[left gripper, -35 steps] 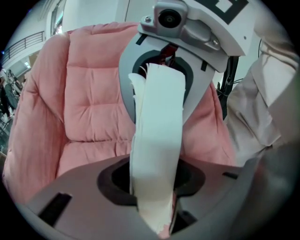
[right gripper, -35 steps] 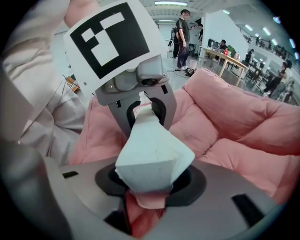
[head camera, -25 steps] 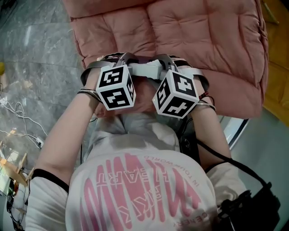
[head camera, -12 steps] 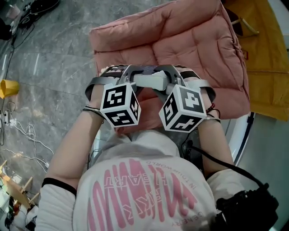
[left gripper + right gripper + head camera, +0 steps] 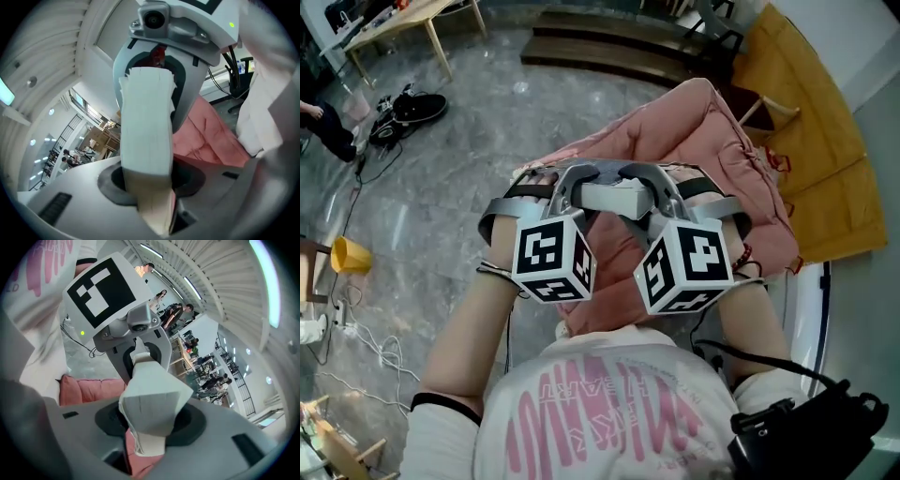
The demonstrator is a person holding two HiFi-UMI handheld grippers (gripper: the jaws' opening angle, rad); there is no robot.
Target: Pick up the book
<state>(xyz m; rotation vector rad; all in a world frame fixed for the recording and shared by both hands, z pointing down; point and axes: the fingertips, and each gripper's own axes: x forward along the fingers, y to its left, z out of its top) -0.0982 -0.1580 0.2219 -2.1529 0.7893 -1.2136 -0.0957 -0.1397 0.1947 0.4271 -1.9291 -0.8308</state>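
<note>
The head view looks steeply down from above the person onto the left hand-held gripper [image 5: 565,192] and the right hand-held gripper [image 5: 664,192], with the pink cushion [image 5: 712,159] on the far side. Each gripper view looks along its own jaws, very near the book [image 5: 146,122], facing the opposite gripper. All three views share the book and the cushion.

Bright, even indoor light; ceiling strip lights [image 5: 197,289] glare; gripper views bend hard at dark edges; near jaws blurred.
</note>
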